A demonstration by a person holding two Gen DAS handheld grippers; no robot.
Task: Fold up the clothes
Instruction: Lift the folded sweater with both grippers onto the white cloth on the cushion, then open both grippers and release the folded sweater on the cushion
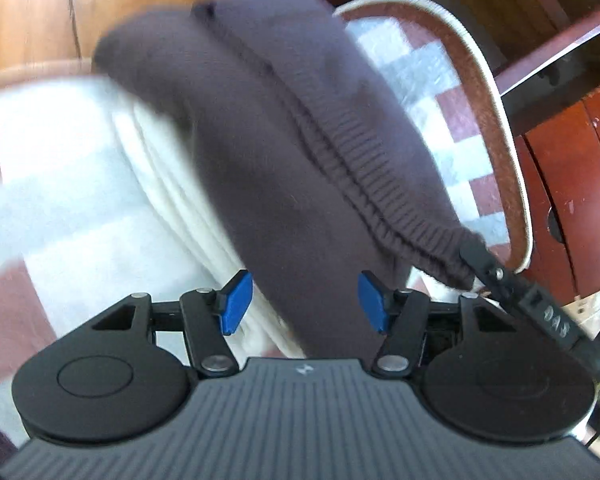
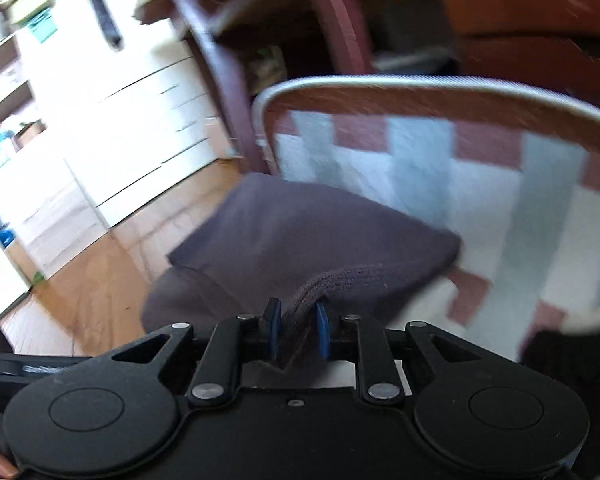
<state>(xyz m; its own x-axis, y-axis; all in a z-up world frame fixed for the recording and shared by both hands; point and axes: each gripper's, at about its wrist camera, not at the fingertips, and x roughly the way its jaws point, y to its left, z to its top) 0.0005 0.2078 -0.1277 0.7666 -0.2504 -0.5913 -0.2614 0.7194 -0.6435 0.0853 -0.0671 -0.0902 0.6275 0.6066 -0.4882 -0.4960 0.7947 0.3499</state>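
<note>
Right tool [image 2: 298, 330] clamps one sweater [image 2: 300, 236]; left tool [image 1: 304, 300] spread

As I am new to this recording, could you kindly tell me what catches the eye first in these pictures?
A dark grey knitted garment fills the middle of both views, lying over a checked red, grey and white mat. The right claw is shut on its ribbed edge, while the left claw stands open with the cloth between its blue fingers. A cream cloth lies beneath the garment.

A dark grey-brown knit sweater [image 1: 284, 152] hangs lifted by its ribbed hem [image 2: 340, 280], draping over a cream garment [image 1: 204, 208].
</note>
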